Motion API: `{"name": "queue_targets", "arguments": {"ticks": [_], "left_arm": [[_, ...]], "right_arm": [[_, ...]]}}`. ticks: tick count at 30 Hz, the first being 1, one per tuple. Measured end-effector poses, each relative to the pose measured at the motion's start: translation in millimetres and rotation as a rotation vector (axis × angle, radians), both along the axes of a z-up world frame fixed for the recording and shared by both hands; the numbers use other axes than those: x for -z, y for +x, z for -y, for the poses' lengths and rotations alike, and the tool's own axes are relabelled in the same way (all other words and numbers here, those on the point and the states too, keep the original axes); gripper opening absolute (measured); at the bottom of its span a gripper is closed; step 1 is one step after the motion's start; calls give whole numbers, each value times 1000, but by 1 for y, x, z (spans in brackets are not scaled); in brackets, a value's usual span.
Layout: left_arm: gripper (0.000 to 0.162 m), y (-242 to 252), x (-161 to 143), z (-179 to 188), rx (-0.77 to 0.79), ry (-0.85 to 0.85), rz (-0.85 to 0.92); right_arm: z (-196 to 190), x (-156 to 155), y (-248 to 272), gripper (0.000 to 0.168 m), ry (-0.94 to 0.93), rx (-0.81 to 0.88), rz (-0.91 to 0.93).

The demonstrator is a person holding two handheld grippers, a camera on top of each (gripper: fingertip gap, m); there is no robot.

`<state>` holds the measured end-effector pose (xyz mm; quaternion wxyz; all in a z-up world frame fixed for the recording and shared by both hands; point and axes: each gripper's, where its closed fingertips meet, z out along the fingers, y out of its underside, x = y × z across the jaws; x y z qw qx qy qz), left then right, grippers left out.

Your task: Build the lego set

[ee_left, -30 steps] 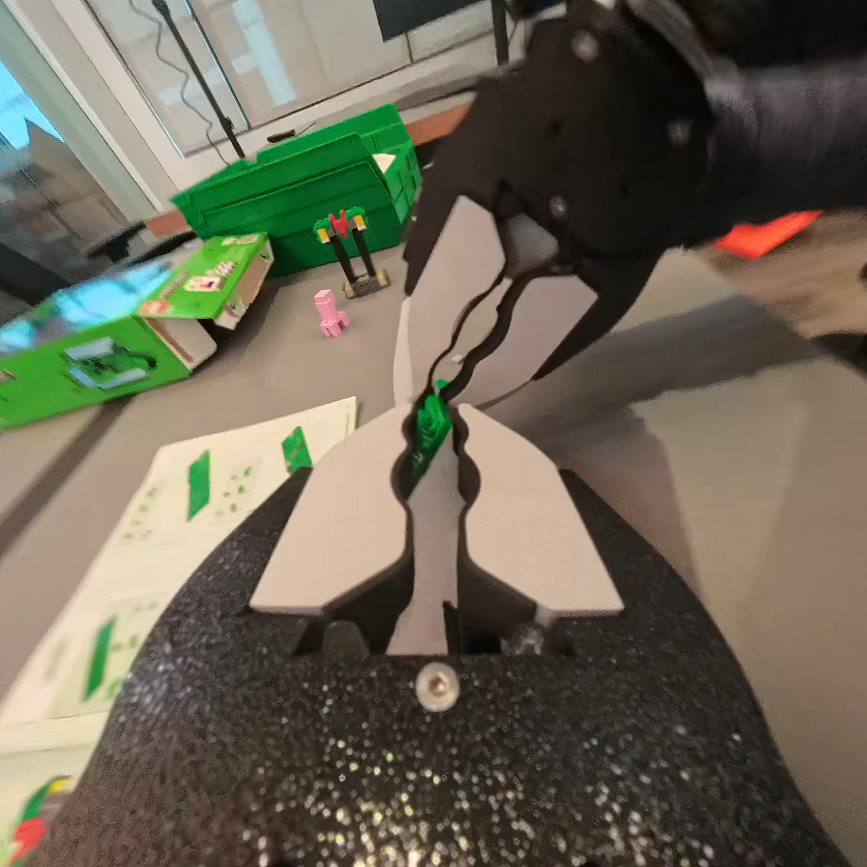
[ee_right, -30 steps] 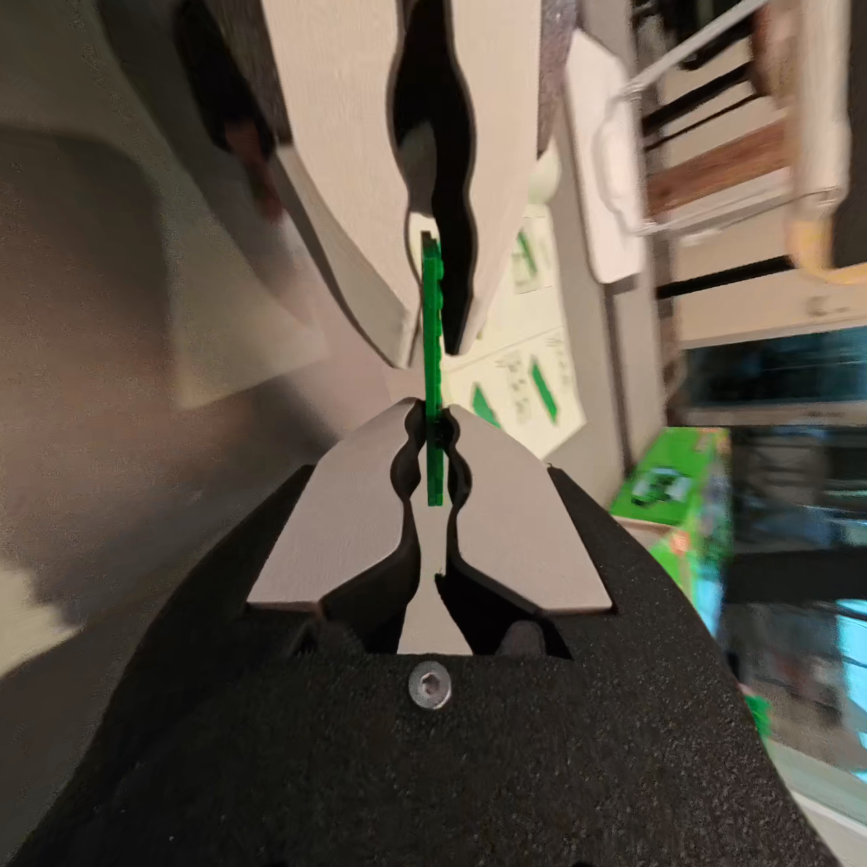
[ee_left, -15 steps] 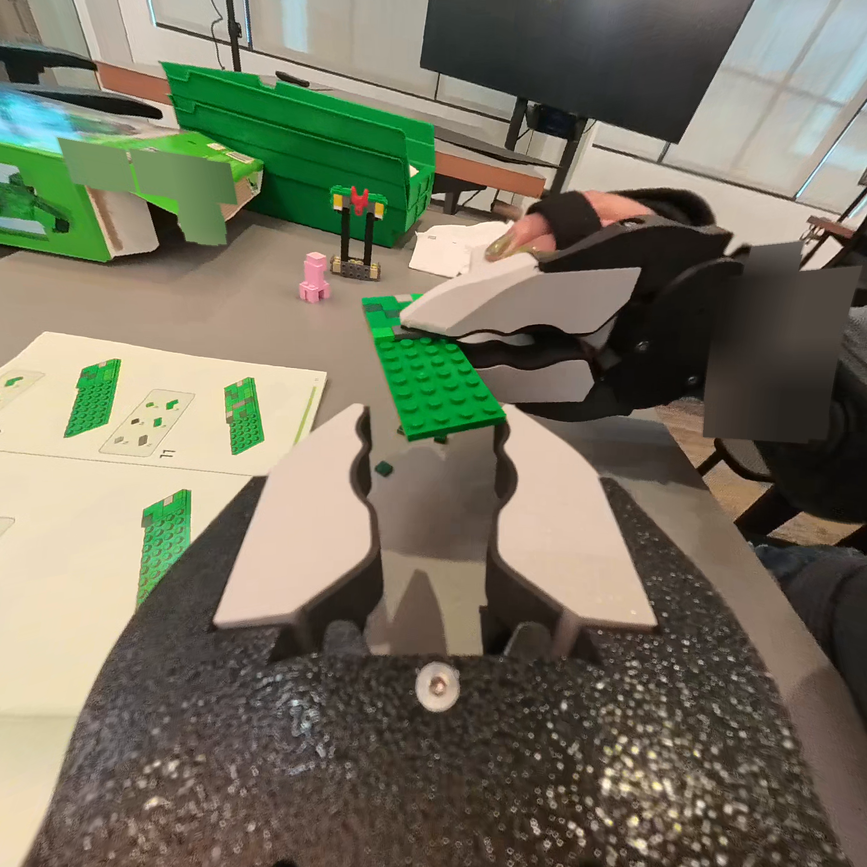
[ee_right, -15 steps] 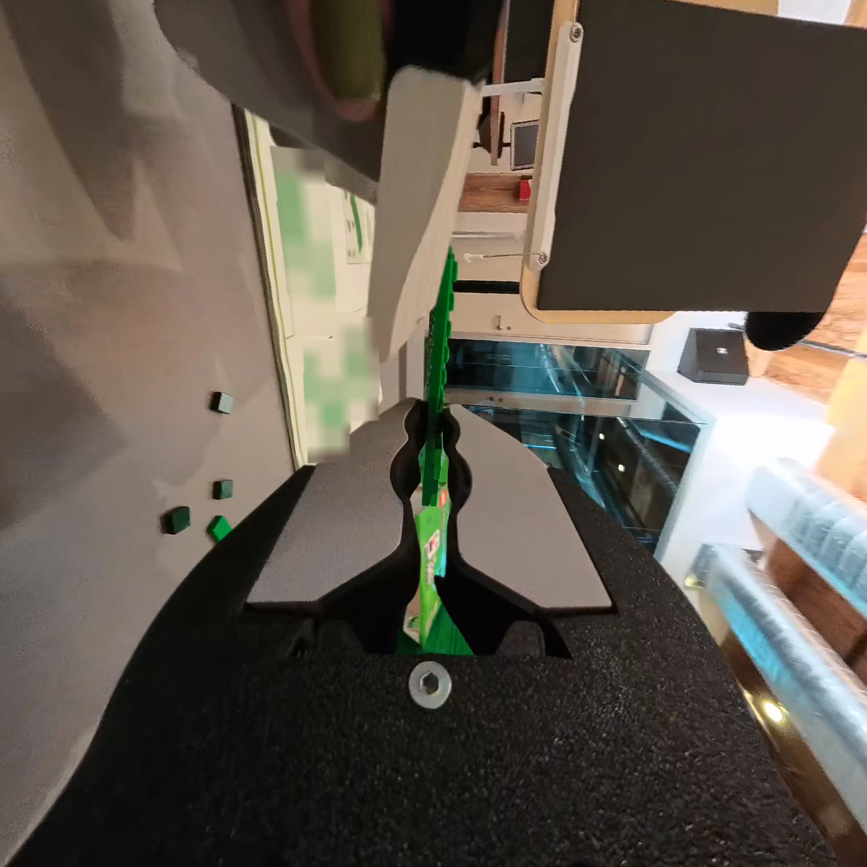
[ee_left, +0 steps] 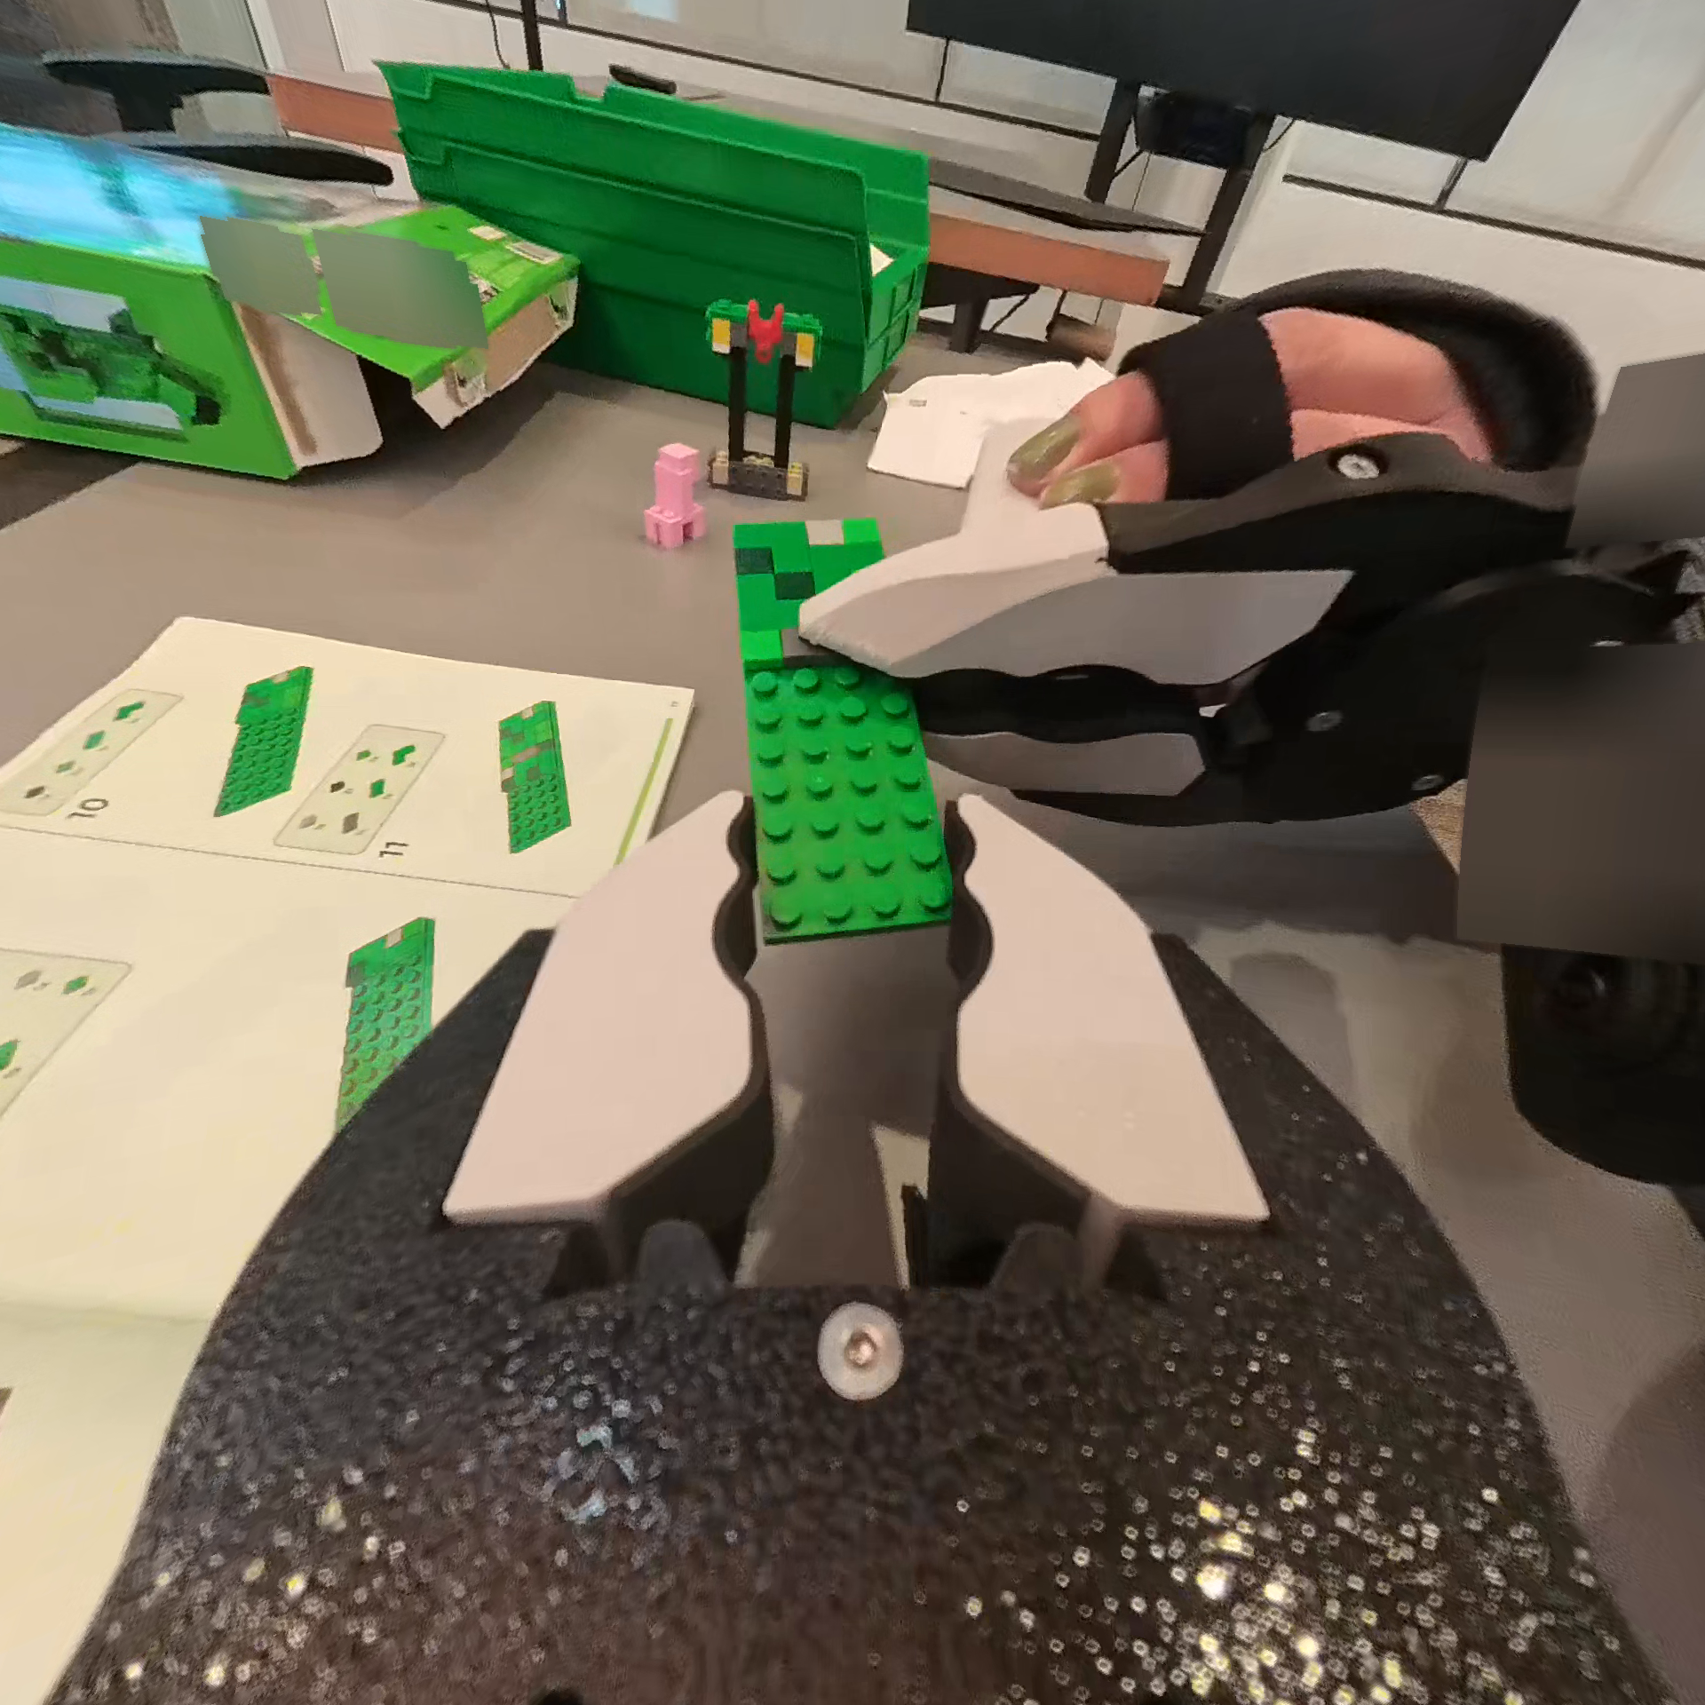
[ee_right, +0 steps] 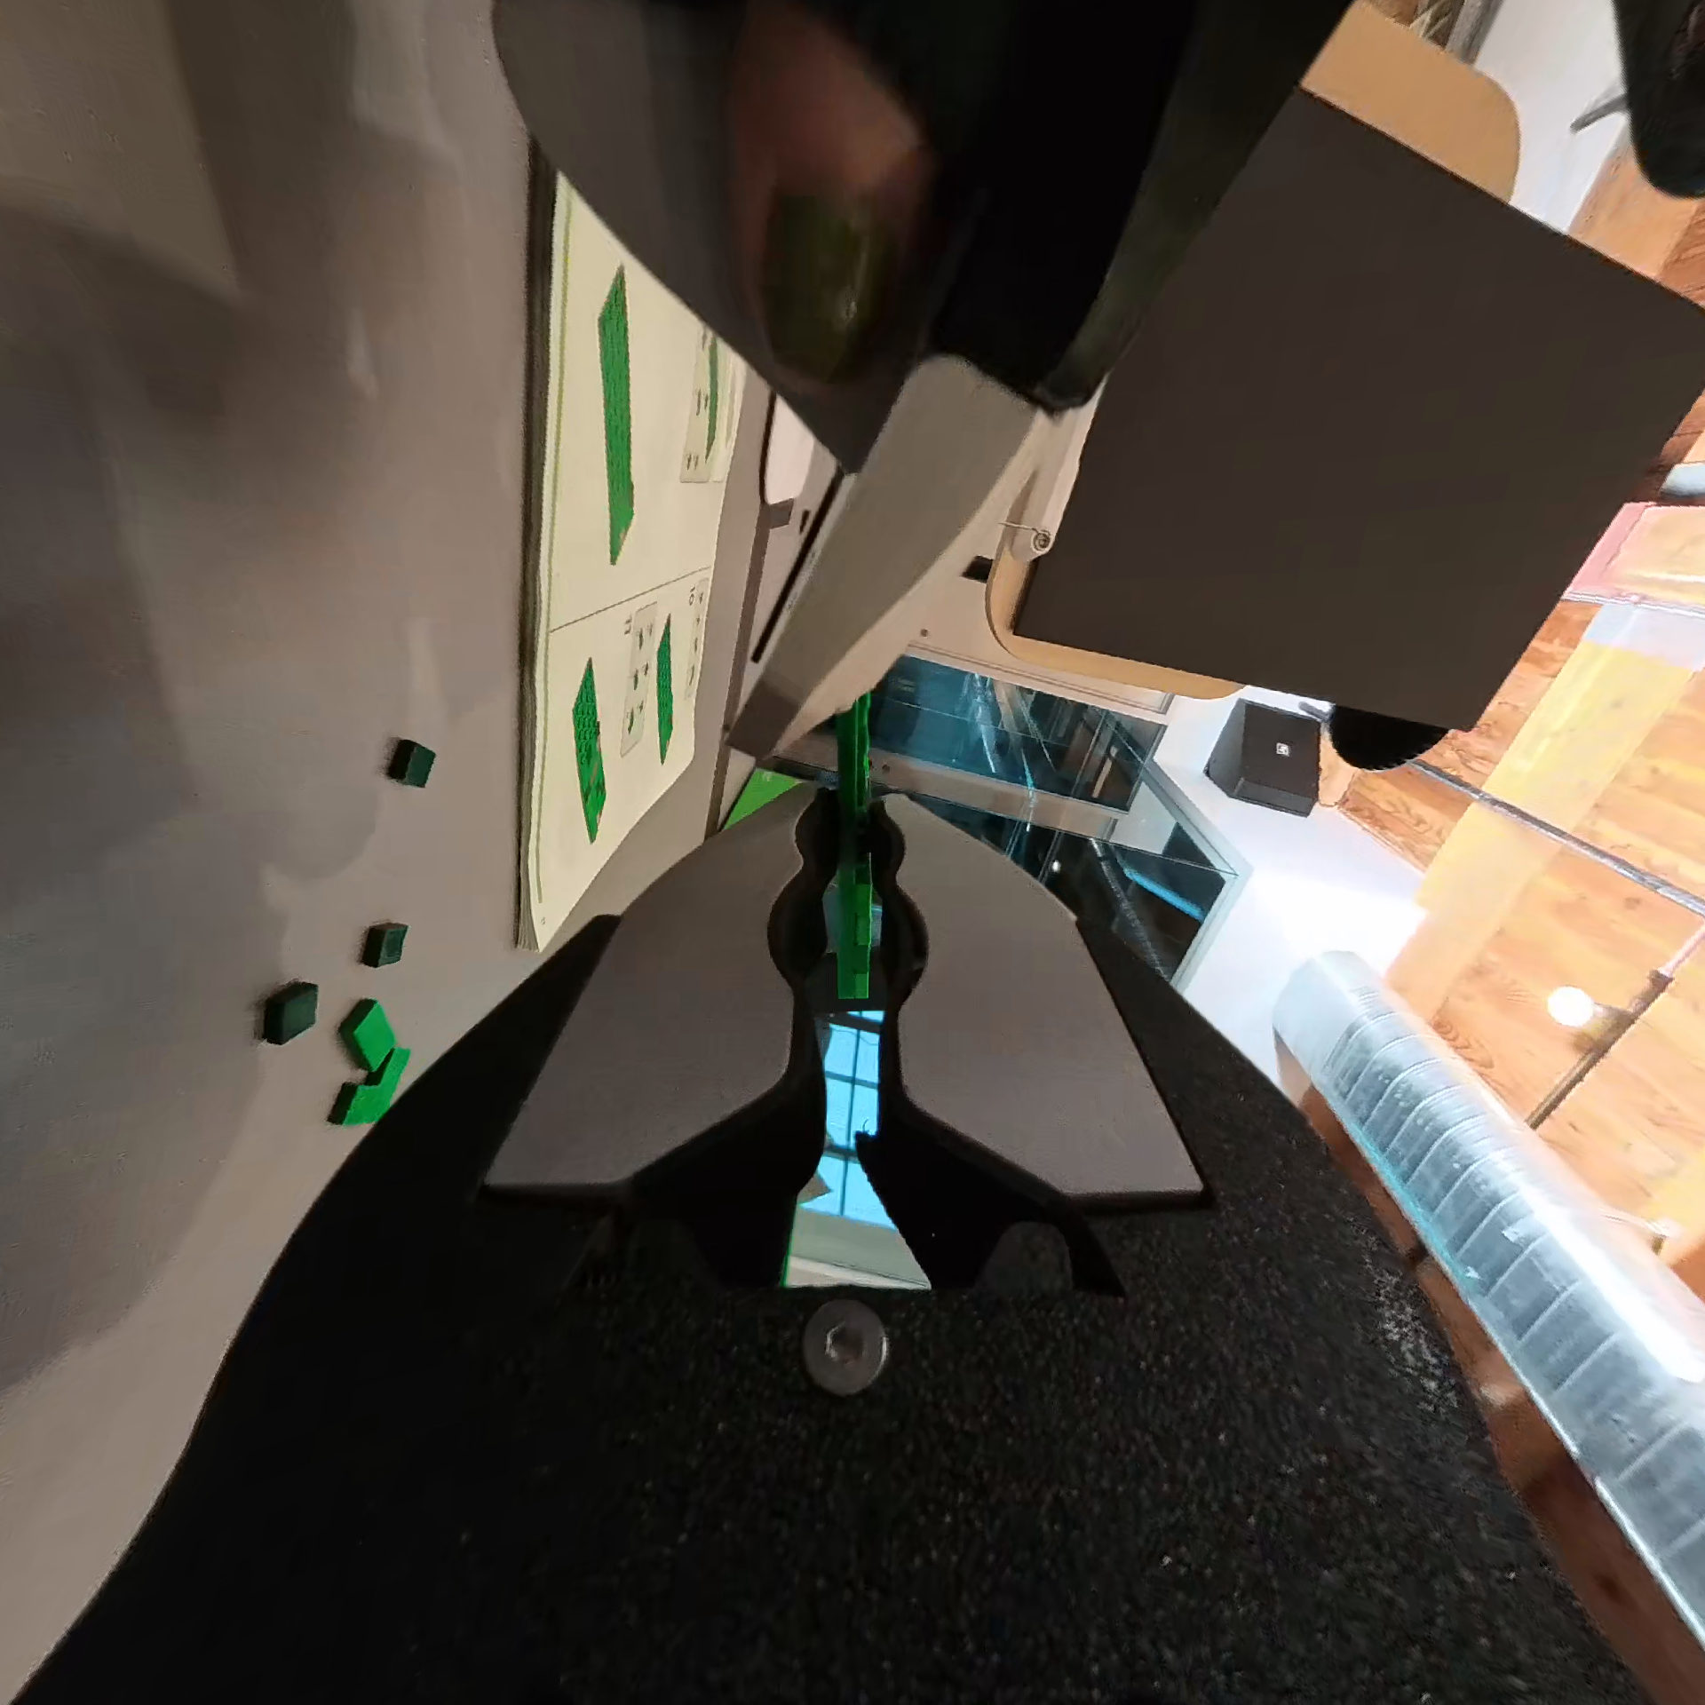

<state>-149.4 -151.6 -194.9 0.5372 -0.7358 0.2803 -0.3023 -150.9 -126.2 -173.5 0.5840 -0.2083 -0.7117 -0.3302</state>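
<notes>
Plate [ee_left: 844, 793] green and studded, held level above the table [ee_left: 517, 563] between two tools. Right gripper [ee_left: 913, 678] clamped on its right edge about halfway along, one finger above the studs and one below, with a gloved hand [ee_left: 1292, 415] resting on the upper finger. Seen edge-on in the right wrist view, pinched at the tips [ee_right: 853, 867]. Left gripper [ee_left: 844, 830] spread to a middling gap, its tips flanking the near end of the plate, one on each side; whether touching the edges, cannot tell. Far end of the plate covered with flat tiles [ee_left: 803, 572] in mixed greens and a grey one.

Beyond the plate, standing on the table: a small pink figure [ee_left: 673, 494] and just right of it a black two-post frame [ee_left: 761, 397] with a red piece on top. Left of the plate, an open booklet [ee_left: 351, 757] lying flat. Farther back, a green carton [ee_left: 184, 351], a green crate [ee_left: 664, 231] and white paper [ee_left: 959, 415]. Loose green tiles [ee_right: 369, 1024] scattered on the table near the booklet in the right wrist view.
</notes>
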Motion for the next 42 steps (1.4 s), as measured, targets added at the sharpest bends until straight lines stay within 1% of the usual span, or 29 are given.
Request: {"name": "queue_targets", "arguments": {"ticks": [3, 5, 7, 9, 10, 11, 13, 15, 16, 17, 19, 20, 21, 23, 25, 27, 29, 32, 34, 35, 36, 39, 42], "left_arm": [[37, -3, -1, 0, -4, -8, 19], [36, -5, 0, -2, -20, -17, 20], [36, -9, 2, -4, -42, -29, 15], [36, -15, 3, -7, -72, -45, 27], [36, -19, 4, -9, -98, -48, 31], [37, -24, 4, -12, -130, -49, 29], [37, -36, 5, -17, -200, -46, 14], [37, -44, 6, -20, -244, -50, 2], [37, -47, 7, -21, -257, -54, -3], [37, -48, 8, -21, -263, -58, -7], [37, -49, 9, -21, -267, -60, -15], [37, -48, 10, -21, -264, -59, -22], [37, -47, 10, -21, -258, -58, -31], [37, -45, 11, -20, -249, -53, -50], [37, -43, 12, -19, -243, -45, -69], [37, -43, 12, -19, -243, -38, -86], [37, -43, 13, -19, -243, -35, -91], [37, -43, 13, -19, -246, -33, -95], [37, -43, 13, -19, -248, -31, -101], [37, -43, 13, -19, -248, -30, -104], [37, -43, 13, -19, -247, -29, -106], [37, -42, 13, -19, -247, -27, -109], [37, -42, 13, -19, -245, -27, -109]], "right_arm": [[1, -1, -2, 6, -18, -18, -28], [3, -1, -4, 9, -67, -52, -83], [5, -1, -4, 26, -151, -74, -147], [-3, 1, 1, 46, -241, -21, -204], [-8, 3, 7, 50, -282, 13, -230], [-12, 5, 13, 50, -323, 43, -261], [-19, 10, 29, 44, -461, 103, -345], [-22, 24, 45, 35, -698, 169, -424], [-22, 32, 53, 34, -821, 199, -460], [-19, 40, 59, 25, -952, 217, -472], [-8, 56, 65, 18, -1195, 249, -472], [1, 63, 64, 14, -1297, 245, -445], [6, 67, 62, 14, -1360, 252, -424], [8, 74, 60, 14, -1392, 277, -385], [9, 79, 57, 9, -1440, 311, -358], [9, 83, 59, 9, -1494, 369, -355], [6, 86, 63, 11, -1498, 432, -375], [6, 86, 67, 11, -1517, 519, -446], [6, 87, 68, 11, -1523, 594, -526], [6, 88, 69, 12, -1521, 640, -563], [8, 89, 68, 16, -1523, 664, -590], [13, 88, 64, 16, -1509, 693, -659], [12, 89, 63, 16, -1471, 727, -683]]}}
